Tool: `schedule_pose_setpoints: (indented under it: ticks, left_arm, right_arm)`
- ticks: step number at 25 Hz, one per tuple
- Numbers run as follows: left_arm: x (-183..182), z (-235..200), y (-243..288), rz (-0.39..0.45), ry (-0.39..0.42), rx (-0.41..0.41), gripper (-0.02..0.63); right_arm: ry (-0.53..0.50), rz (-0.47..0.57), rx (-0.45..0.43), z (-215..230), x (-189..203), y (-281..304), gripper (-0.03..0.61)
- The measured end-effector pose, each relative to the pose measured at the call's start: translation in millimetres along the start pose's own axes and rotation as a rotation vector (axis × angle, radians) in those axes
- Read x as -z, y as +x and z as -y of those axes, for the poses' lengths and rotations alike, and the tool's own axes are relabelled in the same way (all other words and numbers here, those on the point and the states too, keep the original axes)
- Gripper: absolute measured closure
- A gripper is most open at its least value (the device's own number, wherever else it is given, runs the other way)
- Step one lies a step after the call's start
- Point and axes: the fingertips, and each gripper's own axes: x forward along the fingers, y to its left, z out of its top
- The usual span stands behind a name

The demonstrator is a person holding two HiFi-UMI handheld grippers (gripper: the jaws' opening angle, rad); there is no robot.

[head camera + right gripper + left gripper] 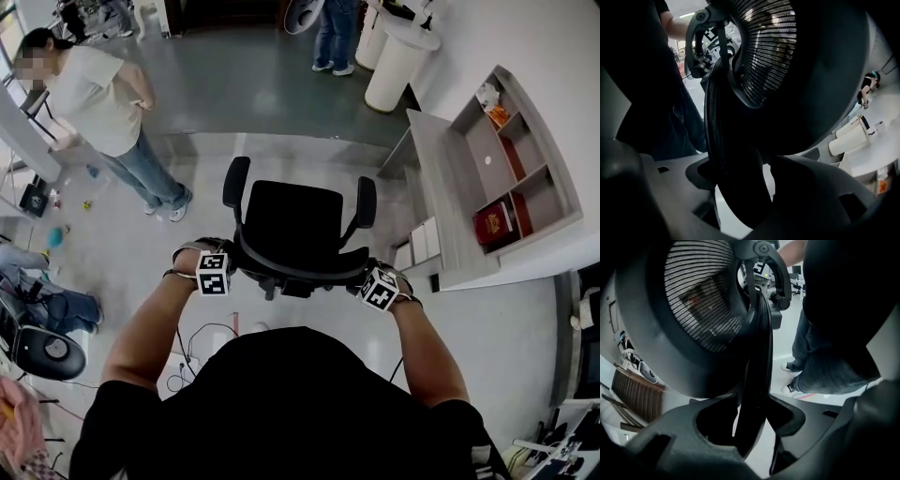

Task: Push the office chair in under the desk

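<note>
A black office chair (292, 223) stands in the middle of the head view, its seat facing away from me. The grey desk (439, 187) is to its right. My left gripper (217, 267) sits on the left end of the backrest's top rim (291, 270), my right gripper (375, 284) on the right end. In the left gripper view the mesh backrest (703, 301) fills the frame, and its black rim (757, 357) runs between the left gripper (754, 401), touching both jaws. In the right gripper view the rim (724, 126) fills the gap of the right gripper (740, 164) the same way.
A grey shelf unit with a red book (495, 223) sits on the desk. A person (98, 103) stands at the far left, another (333, 33) at the top beside white round stands (398, 61). A second chair (47, 352) and floor cables (202, 342) lie at my left.
</note>
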Motion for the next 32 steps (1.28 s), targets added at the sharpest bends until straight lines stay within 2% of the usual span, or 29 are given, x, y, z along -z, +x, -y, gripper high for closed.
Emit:
schedule_pose_setpoints:
  ticks: [4, 10, 32]
  left_arm:
    - [6, 3, 10, -0.034, 0.026, 0.005, 0.451]
    - [7, 3, 14, -0.034, 0.044, 0.008, 0.465]
    - [15, -3, 19, 0.004, 0.085, 0.068, 0.477]
  right_arm:
    - [-0.080, -0.050, 0.029, -2, 2, 5, 0.325]
    - [-0.137, -0.077, 0.034, -2, 4, 9, 0.369]
    - [-0.126, -0.123, 0.003, -9, -7, 7, 0.391]
